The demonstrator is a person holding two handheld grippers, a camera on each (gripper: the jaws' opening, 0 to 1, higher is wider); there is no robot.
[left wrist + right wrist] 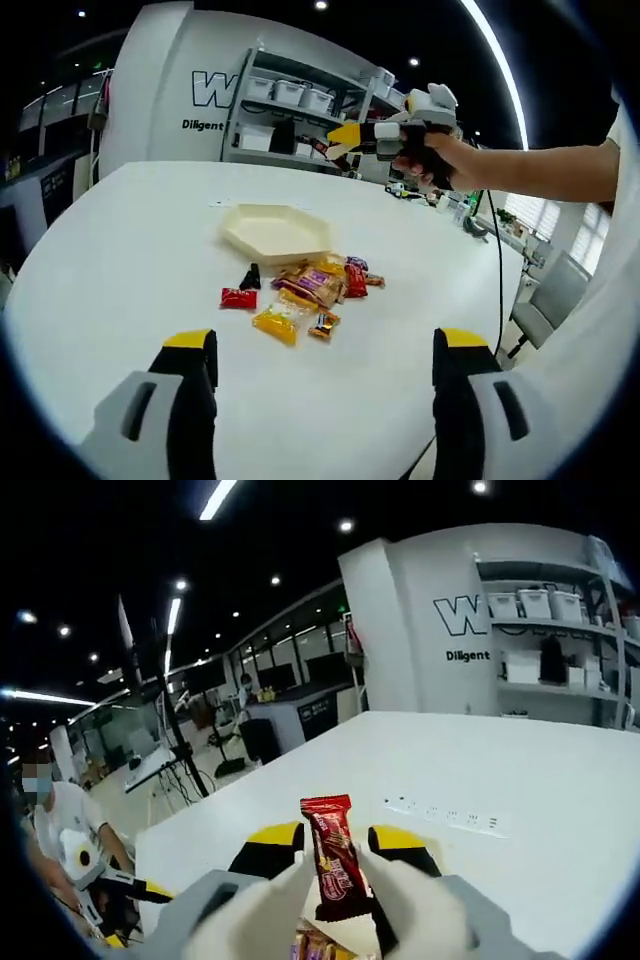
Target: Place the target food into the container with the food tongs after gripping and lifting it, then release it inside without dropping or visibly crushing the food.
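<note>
Beyond the tool, the white wall (440, 630) past the counter's far edge bears a large "W" above smaller "Diligent".

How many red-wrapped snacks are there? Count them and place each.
3. One snack lies alone on the table left of the pile; one at the pile's right side; one upright in the right claw. The pile may hide more.
</note>
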